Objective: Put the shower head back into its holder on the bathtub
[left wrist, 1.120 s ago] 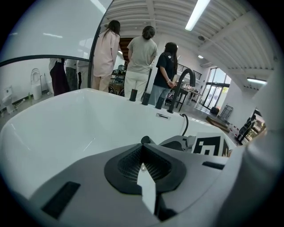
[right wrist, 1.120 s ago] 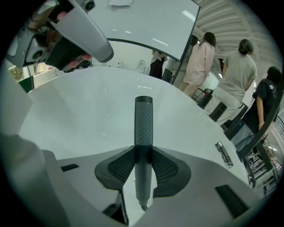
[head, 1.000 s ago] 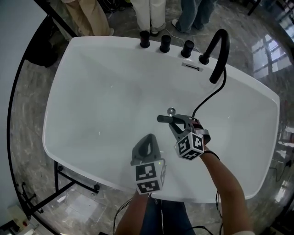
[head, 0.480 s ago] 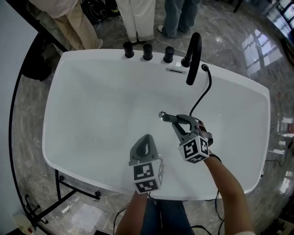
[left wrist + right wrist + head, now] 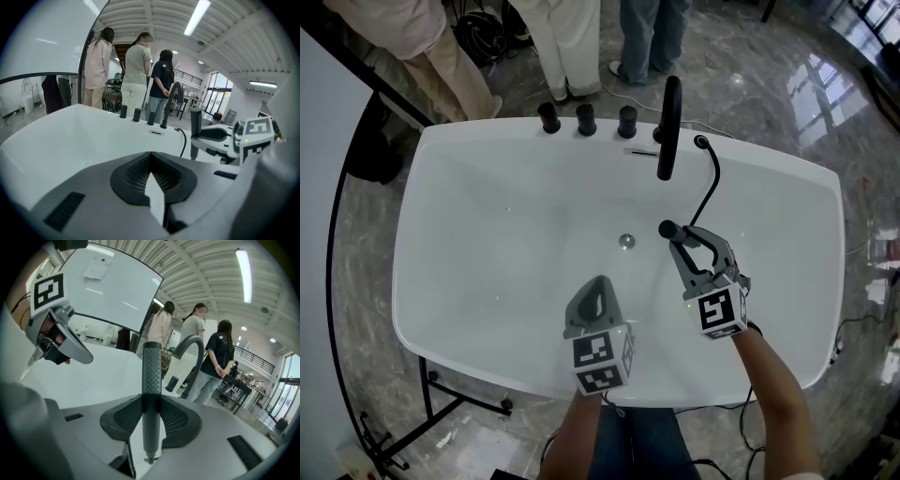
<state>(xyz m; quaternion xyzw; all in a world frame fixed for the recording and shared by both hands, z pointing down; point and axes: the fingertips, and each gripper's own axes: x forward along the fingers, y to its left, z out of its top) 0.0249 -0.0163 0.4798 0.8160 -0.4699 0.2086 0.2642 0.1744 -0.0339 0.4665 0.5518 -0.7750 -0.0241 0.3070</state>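
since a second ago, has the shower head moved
Yes. The shower head, held in the right gripper, has shifted rightward off the drain toward the faucet.

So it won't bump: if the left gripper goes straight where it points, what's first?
Probably the inside of the bathtub, before the black knobs; depth is unclear.

The right gripper [image 5: 686, 242] has carried the shower head [image 5: 667, 229] rightward — off the drain [image 5: 626, 241]; its hose [image 5: 714, 183] hangs straighter.

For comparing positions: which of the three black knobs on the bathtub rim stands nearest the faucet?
The rightmost knob in the head view, beside the faucet; middle knob and left knob stand farther off.
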